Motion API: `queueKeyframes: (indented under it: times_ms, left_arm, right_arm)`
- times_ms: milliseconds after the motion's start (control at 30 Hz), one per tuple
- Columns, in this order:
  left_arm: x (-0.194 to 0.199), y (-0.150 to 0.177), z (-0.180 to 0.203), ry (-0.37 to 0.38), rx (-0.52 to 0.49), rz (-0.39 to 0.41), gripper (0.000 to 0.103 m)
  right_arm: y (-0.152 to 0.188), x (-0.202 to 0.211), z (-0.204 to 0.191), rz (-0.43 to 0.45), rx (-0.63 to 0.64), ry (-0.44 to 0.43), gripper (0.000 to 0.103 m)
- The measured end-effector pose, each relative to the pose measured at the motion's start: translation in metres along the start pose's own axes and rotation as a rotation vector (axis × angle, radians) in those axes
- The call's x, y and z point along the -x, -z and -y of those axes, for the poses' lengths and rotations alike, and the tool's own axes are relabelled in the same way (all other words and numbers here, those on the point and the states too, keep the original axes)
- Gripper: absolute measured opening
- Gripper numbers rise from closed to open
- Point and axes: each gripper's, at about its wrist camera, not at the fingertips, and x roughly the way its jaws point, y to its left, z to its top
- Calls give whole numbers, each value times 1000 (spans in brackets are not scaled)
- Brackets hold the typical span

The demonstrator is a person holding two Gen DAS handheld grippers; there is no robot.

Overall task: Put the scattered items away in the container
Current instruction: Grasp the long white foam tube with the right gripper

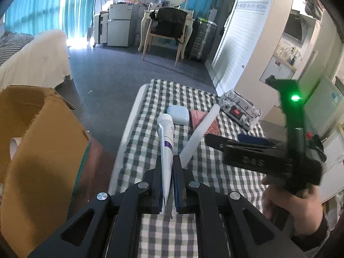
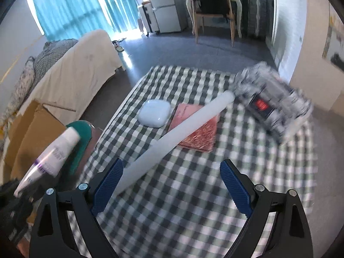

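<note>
a white tube (image 1: 166,148) is clamped by its flat end between the closed jaws of the left gripper (image 1: 168,185) and is held up clear of the checked tablecloth (image 1: 150,116). an open cardboard box (image 1: 40,142) stands to the left of this gripper. the right gripper (image 2: 172,185) is held with its jaws wide apart and empty above the cloth; a long white roll (image 2: 172,135) lies just ahead of its left finger, resting across a pink booklet (image 2: 200,133). a pale blue case (image 2: 154,116) and a patterned pouch (image 2: 271,105) lie farther ahead.
</note>
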Motion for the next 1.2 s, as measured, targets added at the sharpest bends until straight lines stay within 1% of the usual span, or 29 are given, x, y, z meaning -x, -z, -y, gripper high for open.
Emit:
queueKeyframes:
  times_ms: [67, 100, 133, 167, 200, 333, 500, 667, 800, 867, 900, 933, 1000, 1033, 1200]
  left_arm:
    - [3, -1, -6, 7, 11, 7, 7]
    - [4, -2, -9, 10, 14, 9, 7]
    - [4, -2, -11, 12, 17, 11, 7]
    - [4, -3, -13, 16, 20, 13, 7]
    - [5, -3, -14, 20, 23, 15, 7]
    - [5, -5, -20, 37, 34, 20, 7]
    - [8, -5, -27, 53, 49, 32, 7]
    - [11, -5, -34, 52, 60, 38, 7]
    - [14, -6, -37, 56, 65, 44, 7]
    - [17, -6, -38, 63, 69, 47, 7]
    - [18, -7, -38, 67, 70, 48, 7]
    - [19, -7, -38, 70, 69, 49, 7]
    - [21, -8, -38, 75, 65, 52, 7]
    - [23, -8, -37, 76, 63, 54, 7]
    - [27, -10, -38, 76, 62, 60, 7]
  right_arm:
    - [2, -9, 0, -21, -43, -14, 90]
    - [3, -14, -1, -32, -57, -10, 84]
    - [4, -18, -2, -42, -70, -8, 75]
    - [4, -22, -3, -55, -83, -9, 71]
    - [5, -27, -5, -68, -97, -6, 61]
    - [4, -36, -12, -62, -115, 50, 60]
    - [3, -36, -23, -45, -152, 75, 60]
    - [4, -40, -35, -23, -186, 151, 61]
    - [5, -42, -48, -14, -187, 234, 60]
    - [6, -41, -50, -5, -206, 265, 53]
    - [8, -39, -49, 5, -224, 273, 42]
    - [9, -38, -49, 12, -236, 276, 34]
    - [9, -37, -49, 17, -240, 265, 24]
    - [9, -36, -49, 18, -239, 263, 21]
    - [11, -34, -51, 28, -227, 259, 12]
